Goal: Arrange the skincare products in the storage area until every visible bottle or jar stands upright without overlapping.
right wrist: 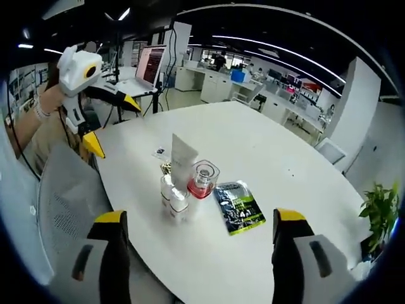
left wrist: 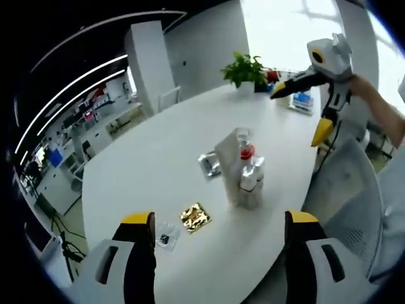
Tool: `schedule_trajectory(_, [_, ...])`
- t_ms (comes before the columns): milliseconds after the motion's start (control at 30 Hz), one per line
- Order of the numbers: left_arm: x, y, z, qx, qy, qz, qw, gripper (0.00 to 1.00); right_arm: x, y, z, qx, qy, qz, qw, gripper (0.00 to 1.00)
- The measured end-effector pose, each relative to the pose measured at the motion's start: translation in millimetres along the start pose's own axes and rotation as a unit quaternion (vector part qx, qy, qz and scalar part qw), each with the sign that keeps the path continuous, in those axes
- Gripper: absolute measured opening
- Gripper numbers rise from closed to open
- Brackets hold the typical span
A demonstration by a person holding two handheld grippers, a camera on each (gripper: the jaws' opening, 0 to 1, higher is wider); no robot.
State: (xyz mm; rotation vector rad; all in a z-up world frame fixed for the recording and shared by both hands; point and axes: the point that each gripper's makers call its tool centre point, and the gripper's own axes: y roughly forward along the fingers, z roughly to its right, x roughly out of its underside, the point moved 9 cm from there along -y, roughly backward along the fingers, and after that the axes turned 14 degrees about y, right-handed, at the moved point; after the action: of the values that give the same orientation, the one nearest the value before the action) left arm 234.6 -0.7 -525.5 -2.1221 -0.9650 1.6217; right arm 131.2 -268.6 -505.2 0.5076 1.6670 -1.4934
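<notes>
On the white table (right wrist: 266, 158), left to right in the right gripper view, we list a clear bottle (right wrist: 172, 193), white tube (right wrist: 183, 155), red-filled jar (right wrist: 203, 179) clustered upright mid-table and a green sachet (right wrist: 238, 206) flat beside them, with the left gripper (right wrist: 109, 117) and right gripper (right wrist: 196, 237) both spread wide, holding nothing.
</notes>
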Motion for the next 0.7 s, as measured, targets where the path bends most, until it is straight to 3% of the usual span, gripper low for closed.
schedule_trajectory(433, [0.8,-4.9,2.0,-0.004,0.006,-0.002,1.0000,0.97,-12.0,-0.3,4.9,-0.006,-0.033,-0.011,0.9994,0.99])
schedule_trajectory(700, [2.9,-4.0,0.6,-0.001,0.001,-0.007,1.0000,0.97,-15.6,3.5,8.5,-0.006,-0.036,-0.007,0.9993,1.00])
